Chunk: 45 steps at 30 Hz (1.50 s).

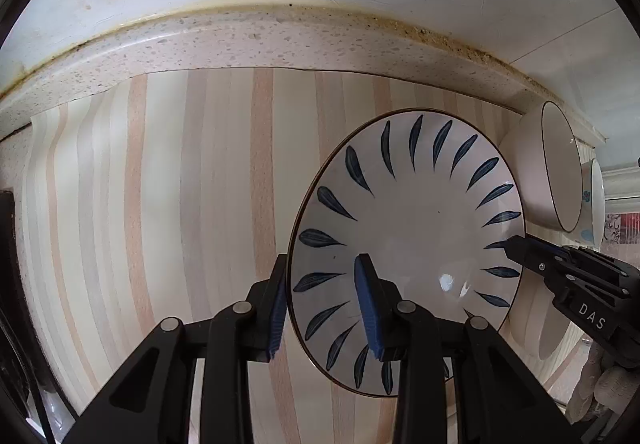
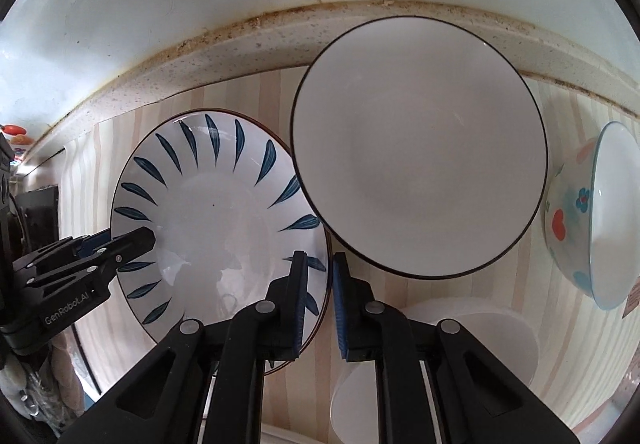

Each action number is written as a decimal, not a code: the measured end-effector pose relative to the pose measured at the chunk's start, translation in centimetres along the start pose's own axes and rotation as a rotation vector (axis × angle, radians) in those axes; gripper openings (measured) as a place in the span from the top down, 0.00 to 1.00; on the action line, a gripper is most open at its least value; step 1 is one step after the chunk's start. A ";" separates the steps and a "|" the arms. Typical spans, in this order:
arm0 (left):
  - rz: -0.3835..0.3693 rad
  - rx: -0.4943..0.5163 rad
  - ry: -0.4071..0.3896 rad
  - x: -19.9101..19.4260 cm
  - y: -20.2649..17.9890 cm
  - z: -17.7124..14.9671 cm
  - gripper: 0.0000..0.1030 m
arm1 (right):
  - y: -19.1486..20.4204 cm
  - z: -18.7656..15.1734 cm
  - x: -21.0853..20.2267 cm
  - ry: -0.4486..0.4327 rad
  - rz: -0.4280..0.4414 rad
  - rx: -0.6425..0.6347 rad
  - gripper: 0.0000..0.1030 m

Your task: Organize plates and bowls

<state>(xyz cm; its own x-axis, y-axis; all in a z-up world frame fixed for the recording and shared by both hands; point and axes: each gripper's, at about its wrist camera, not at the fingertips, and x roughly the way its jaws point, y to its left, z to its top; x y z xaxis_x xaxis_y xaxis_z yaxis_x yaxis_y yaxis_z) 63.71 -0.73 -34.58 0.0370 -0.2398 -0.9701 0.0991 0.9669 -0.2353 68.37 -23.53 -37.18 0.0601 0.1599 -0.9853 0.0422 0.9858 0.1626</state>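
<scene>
Leaf-patterned plate (image 1: 404, 228) lies flat on the striped mat (image 1: 160, 204), and we grip it at two opposite rims.

We clamp the left gripper (image 1: 325, 310) on its near-left edge and the right gripper (image 2: 320, 304) on the far edge. Glazed ceramic seems stiff, slick and breakable, so we judge thin-rim holds best; a white bowl (image 2: 420, 148) overlaps it.

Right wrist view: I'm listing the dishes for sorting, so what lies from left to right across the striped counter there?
Left tongs → blue-leaf plate → white bowl with dark rim → flowered bowl.
</scene>
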 end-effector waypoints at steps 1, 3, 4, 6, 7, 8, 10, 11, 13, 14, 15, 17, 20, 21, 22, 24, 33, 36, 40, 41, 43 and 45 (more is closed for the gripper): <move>0.007 0.004 -0.006 -0.4 0.1 -0.6 0.71 | 0.1 -0.1 0.0 -0.006 -0.001 -0.006 0.87; 0.023 0.014 -0.021 -1.0 -0.2 -1.2 0.71 | 0.0 -0.3 0.1 -0.009 0.006 -0.012 0.87; 0.031 0.021 -0.031 -1.3 -0.4 -1.4 0.71 | 0.1 -0.4 0.1 -0.008 0.010 -0.014 0.87; 0.037 0.030 -0.049 -1.4 -1.5 -1.9 0.71 | 0.3 -0.7 0.0 -0.012 0.013 -0.020 0.87; 0.031 0.027 -0.058 -1.6 -1.7 -2.1 0.71 | 0.3 -0.8 -0.2 -0.014 0.013 -0.020 0.87; 0.020 0.025 -0.065 -1.9 -1.8 -2.4 0.71 | 0.3 -0.9 -0.2 -0.015 0.014 -0.021 0.87; 0.012 0.025 -0.065 -2.6 -1.5 -2.6 0.71 | 0.4 -1.1 -0.2 -0.017 0.016 -0.021 0.87; 0.012 0.023 -0.064 -2.7 -1.6 -2.7 0.71 | 0.3 -1.2 -0.2 -0.017 0.019 -0.017 0.87; 0.016 0.029 -0.064 -3.0 -1.7 -2.8 0.71 | 0.2 -1.2 -0.3 -0.016 0.038 -0.010 0.87; 0.019 0.028 -0.062 -3.2 -1.8 -3.0 0.71 | 0.1 -1.3 -0.5 -0.016 0.045 -0.004 0.87; 0.020 0.025 -0.060 -3.7 -1.5 -3.2 0.71 | 0.1 -1.4 -0.6 -0.018 0.046 -0.007 0.87; 0.022 0.024 -0.060 -4.0 -1.6 -3.6 0.71 | 0.0 -1.5 -1.3 -0.026 0.055 -0.008 0.87; 0.020 0.022 -0.065 -5.7 -0.9 -4.7 0.71 | 0.0 -2.0 -2.3 -0.035 0.067 -0.012 0.87; 0.018 0.023 -0.067 -6.2 -0.9 -5.2 0.71 | 0.0 -2.1 -2.6 -0.036 0.070 -0.017 0.87; 0.018 0.026 -0.071 -6.5 -0.8 -5.5 0.71 | 0.0 -2.3 -3.1 -0.039 0.078 -0.019 0.87; 0.021 0.031 -0.082 -7.6 -1.0 -6.5 0.71 | 0.0 -2.7 -3.9 -0.043 0.083 -0.031 0.87; 0.011 0.030 -0.128 -12.7 -2.1 -12.1 0.71 | -0.1 -6.9 -7.5 -0.047 0.133 -0.072 0.87; 0.012 0.029 -0.136 -13.9 -2.5 -14.3 0.71 | -0.3 -9.1 -8.4 -0.046 0.151 -0.086 0.87; 0.010 0.016 -0.130 -13.4 -3.3 -17.0 0.71 | -0.9 -12.1 -9.2 -0.033 0.173 -0.104 0.87; 0.012 0.016 -0.125 -13.2 -3.3 -17.5 0.71 | -1.0 -12.9 -9.3 -0.028 0.179 -0.109 0.87; 0.013 0.005 -0.110 -12.5 -3.5 -18.7 0.71 | -1.3 -14.5 -9.3 -0.019 0.186 -0.116 0.87; 0.011 -0.005 -0.095 -11.6 -3.9 -19.6 0.71 | -1.6 -15.9 -9.3 -0.009 0.192 -0.119 0.87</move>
<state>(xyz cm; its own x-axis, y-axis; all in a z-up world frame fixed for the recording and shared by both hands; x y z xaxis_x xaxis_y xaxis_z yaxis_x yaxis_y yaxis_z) 43.39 -0.04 -23.53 0.1320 -0.2357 -0.9628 0.0933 0.9700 -0.2247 51.84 -25.81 -29.11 0.0642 0.3450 -0.9364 -0.0891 0.9366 0.3389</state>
